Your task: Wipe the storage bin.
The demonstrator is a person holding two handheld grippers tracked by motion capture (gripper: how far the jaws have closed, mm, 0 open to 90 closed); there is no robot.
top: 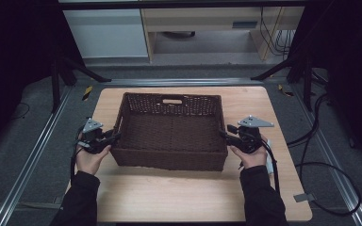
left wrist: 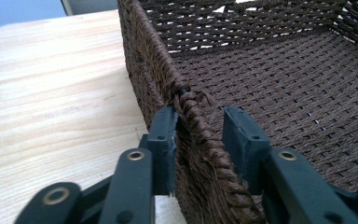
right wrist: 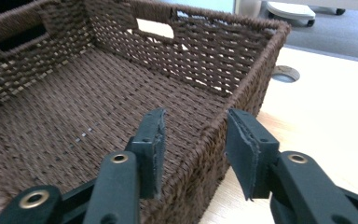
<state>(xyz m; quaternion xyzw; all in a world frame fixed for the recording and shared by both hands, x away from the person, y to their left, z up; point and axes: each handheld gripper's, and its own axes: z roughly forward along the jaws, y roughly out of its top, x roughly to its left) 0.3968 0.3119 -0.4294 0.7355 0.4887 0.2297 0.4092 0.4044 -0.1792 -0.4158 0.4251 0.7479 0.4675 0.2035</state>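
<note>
While claws (top: 114, 137) (top: 223, 133) straddle basket (top: 169, 129) walls; table (top: 169, 193) beneath.

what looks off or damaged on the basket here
Little stands out. On the basket's left rim, between the left gripper's open fingers, the braid has a frayed knot with loose fibres. The basket sits slightly askew on the table.

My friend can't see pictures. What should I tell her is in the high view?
A dark brown woven basket sits on a wooden table. A person's two hands each hold a claw at its sides: the left claw at its left wall, the right claw at its right wall.
</note>
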